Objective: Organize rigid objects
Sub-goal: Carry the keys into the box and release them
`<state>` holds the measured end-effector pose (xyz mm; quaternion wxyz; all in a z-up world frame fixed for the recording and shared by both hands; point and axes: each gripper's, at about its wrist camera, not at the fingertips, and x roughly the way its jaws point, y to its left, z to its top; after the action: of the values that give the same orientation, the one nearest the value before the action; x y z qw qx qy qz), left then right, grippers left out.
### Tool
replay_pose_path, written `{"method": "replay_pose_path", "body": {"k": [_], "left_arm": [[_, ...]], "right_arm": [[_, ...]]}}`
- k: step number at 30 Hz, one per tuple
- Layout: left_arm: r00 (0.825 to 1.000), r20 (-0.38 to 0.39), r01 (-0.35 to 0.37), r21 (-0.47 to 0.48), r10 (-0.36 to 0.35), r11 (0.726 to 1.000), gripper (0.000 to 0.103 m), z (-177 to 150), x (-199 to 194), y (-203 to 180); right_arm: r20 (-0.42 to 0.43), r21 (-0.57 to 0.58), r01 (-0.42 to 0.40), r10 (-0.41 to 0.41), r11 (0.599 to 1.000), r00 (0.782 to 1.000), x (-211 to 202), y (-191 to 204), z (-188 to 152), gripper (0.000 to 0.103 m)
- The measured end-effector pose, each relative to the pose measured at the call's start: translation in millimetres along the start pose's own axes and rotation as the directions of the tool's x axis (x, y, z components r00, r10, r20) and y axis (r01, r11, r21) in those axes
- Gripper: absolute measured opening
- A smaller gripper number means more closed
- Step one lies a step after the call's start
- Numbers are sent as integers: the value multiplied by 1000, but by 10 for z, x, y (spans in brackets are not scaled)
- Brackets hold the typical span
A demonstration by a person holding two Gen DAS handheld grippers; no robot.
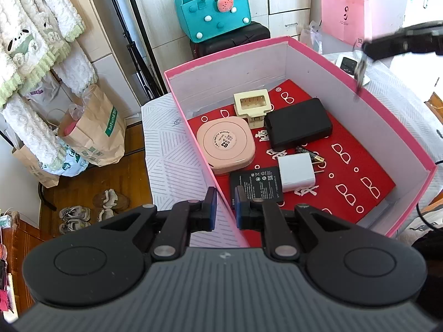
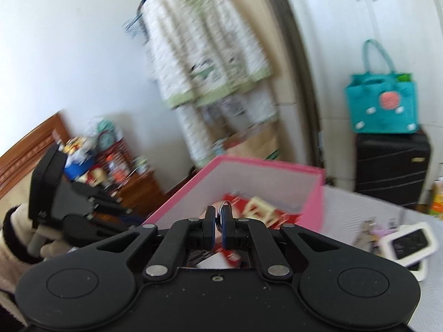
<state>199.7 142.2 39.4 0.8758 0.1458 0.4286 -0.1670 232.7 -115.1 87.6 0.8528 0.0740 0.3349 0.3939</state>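
Note:
A pink box (image 1: 221, 55) with a red liner stands on the table. In it lie a pink round case (image 1: 225, 146), a cream clip (image 1: 252, 105), a black power bank (image 1: 297, 124), a white charger (image 1: 296, 173), a flat black battery (image 1: 256, 185) and a small AA battery (image 1: 310, 153). My left gripper (image 1: 224, 207) hovers over the box's near left rim, jaws slightly apart and empty. My right gripper (image 2: 218, 228) is shut on a metal key ring (image 2: 223, 207); in the left wrist view it (image 1: 360, 74) hangs over the box's far right wall with keys dangling.
A white phone-like device (image 2: 409, 242) and small items (image 2: 369, 233) lie on the table right of the box. A teal bag (image 1: 213, 8) sits on a black suitcase (image 2: 393, 166) behind. Paper bags (image 1: 94, 130) and shoes (image 1: 74, 215) are on the floor at left.

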Motion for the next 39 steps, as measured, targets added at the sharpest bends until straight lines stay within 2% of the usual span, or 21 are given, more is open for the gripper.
{"method": "replay_pose_path", "body": {"k": [4, 8, 11, 14, 15, 18, 20, 23, 26, 30, 33, 38, 39], "left_arm": [[1000, 2, 2, -3, -2, 1000, 12, -10, 0, -10], [1000, 1, 5, -8, -5, 1000, 12, -18, 0, 1], [1000, 1, 6, -9, -6, 1000, 12, -20, -2, 5], [1000, 1, 5, -8, -5, 1000, 12, -22, -2, 7], [1000, 1, 4, -7, -4, 1000, 12, -27, -2, 3], [1000, 1, 4, -11, -4, 1000, 12, -20, -5, 14], [1000, 1, 5, -19, -5, 1000, 12, -12, -3, 13], [1000, 1, 3, -27, -3, 1000, 12, -10, -2, 6], [1000, -1, 0, -33, 0, 999, 12, -3, -2, 6], [1000, -5, 0, -34, 0, 999, 12, 7, 1, 6], [1000, -5, 1, -40, -1, 999, 12, 11, 2, 6], [1000, 0, 4, -48, -4, 999, 12, -8, -4, 6], [1000, -1, 5, -48, -5, 999, 12, -8, -4, 4]], "right_arm": [[-89, 13, -79, 80, 997, 993, 201, 57, -81, 6], [-185, 30, -101, 105, 994, 977, 335, 98, -227, 6], [-218, 0, -28, 27, 1000, 976, 323, 95, -311, 7], [-170, -78, 113, -125, 991, 978, 180, 123, -338, 12], [-147, -91, 137, -149, 986, 978, 113, 123, -337, 12], [-79, -63, 138, -142, 988, 987, -160, 62, -305, 12], [-43, -50, 166, -168, 985, 985, -312, -2, -286, 12], [-11, -6, 235, -235, 972, 972, -489, -183, -294, 12], [-19, 68, 305, -305, 950, 952, -605, -489, -314, 16], [-57, 160, 406, -402, 900, 914, -743, -930, -402, 26], [-96, 225, 442, -432, 868, 897, -751, -1224, -484, 35], [-141, 314, 438, -415, 842, 899, -659, -1614, -592, 49], [-143, 325, 433, -408, 841, 901, -623, -1674, -595, 55]]}}
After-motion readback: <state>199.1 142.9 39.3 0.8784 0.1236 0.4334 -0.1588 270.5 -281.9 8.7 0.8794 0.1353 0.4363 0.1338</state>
